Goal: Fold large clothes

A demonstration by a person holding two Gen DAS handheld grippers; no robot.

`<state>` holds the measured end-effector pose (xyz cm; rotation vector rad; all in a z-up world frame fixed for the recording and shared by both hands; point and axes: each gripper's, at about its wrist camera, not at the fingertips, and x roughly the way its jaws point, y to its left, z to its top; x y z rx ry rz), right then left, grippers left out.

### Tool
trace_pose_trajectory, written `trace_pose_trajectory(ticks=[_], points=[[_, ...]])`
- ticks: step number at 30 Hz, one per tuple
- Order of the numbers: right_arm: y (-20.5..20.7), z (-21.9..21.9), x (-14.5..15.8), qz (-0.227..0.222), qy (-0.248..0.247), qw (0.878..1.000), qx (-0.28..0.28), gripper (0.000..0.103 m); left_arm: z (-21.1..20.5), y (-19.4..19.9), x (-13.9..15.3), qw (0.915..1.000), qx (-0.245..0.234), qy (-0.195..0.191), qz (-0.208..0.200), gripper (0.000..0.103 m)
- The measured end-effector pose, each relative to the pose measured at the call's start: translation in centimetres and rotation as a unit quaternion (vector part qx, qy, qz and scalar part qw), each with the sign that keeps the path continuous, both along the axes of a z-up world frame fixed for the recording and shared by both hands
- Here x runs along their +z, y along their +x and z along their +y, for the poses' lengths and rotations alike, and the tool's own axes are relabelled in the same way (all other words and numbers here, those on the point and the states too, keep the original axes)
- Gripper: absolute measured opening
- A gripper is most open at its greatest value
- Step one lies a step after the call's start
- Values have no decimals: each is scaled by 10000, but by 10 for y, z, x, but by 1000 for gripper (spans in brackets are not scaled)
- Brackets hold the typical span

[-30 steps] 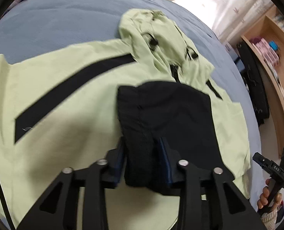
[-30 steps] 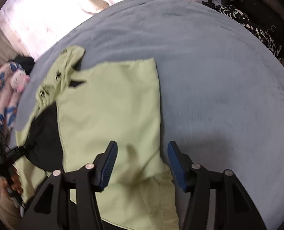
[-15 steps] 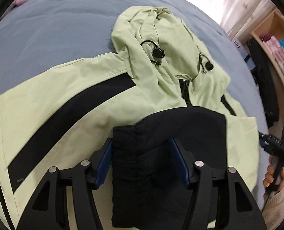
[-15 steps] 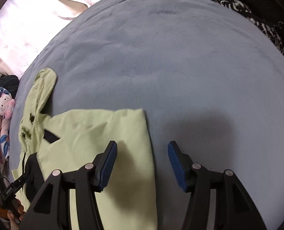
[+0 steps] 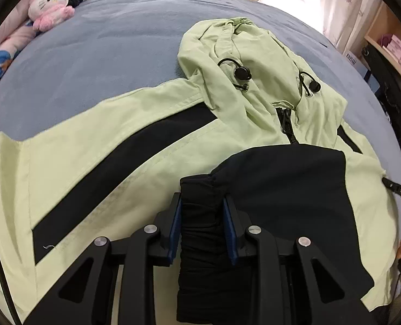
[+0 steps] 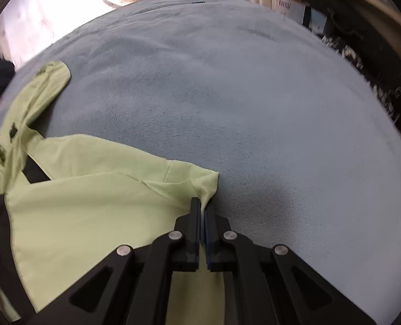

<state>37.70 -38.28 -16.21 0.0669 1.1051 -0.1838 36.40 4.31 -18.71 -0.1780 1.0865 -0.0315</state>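
While its jaws are closing, the left gripper (image 5: pixel 201 224) points steeply down at the near edge of the bed (image 5: pixel 113 54), its two blue pads squeezing a bunched black cuff (image 5: pixel 200 233) of the one jacket (image 5: pixel 119 146) in view. That cuff ends a black sleeve (image 5: pixel 287 189) folded across the jacket's chest. The right gripper (image 6: pixel 202 227) also tilts steeply down, its jaws pressed together on a pinch of pale green fabric at the jacket's outer corner (image 6: pixel 208 187), which is drawn up into a small peak above the grey-blue cover. Beyond the left gripper, the jacket lies spread on the bed, one long green sleeve with a black stripe (image 5: pixel 124 162) reaching toward the left edge. Farther on, the hood (image 5: pixel 243 62) lies crumpled, with two black cord toggles (image 5: pixel 242 73) on it. At the far left corner sits one pink-and-white plush toy (image 5: pixel 51 8).
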Motion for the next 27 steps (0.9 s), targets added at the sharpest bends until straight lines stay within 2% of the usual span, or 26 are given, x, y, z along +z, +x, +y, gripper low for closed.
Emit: trace_pose_trajectory(ticks=[2,4,5,6,7,9,10,12,15,19,24,27], points=[[-3,1,9,41,-56,9999,-73,5,-1,0,9,9999,-51,47,78,29],[-15,0,28,-187,-79,9996,-194,6,-3,-4,21,9997,-28,237,-14,35],[-26,4,40,-397,-127,9989,-225,6,-5,-11,31,9992,-5,376,-161,37],[-32,7,47,-512,-153,9983,-224,8,-6,-18,40,9984,14,446,-337,44],[-45,14,60,-711,-106,9973,-159,11,-8,-25,48,9978,-21,409,-525,49],[-64,29,70,-1009,225,9946,107,14,-17,-45,66,9936,-345,-20,-1072,55],[-80,44,76,-1301,586,9889,406,15,-26,-58,74,9892,-593,-282,-1309,60],[-99,67,78,-1474,906,9817,793,19,-41,-72,82,9852,-824,-481,-1421,66],[-112,115,64,-1038,1025,9801,1343,20,-61,-82,77,9894,-666,-503,-1190,66],[-121,154,34,-498,1044,9780,1737,20,-69,-89,60,9931,-396,-357,-1049,66],[-131,175,9,-250,716,9809,1790,21,-70,-89,24,9976,-217,-568,-325,66],[-130,171,9,-206,810,9814,1731,20,-75,-89,10,9990,-264,-310,-183,66]])
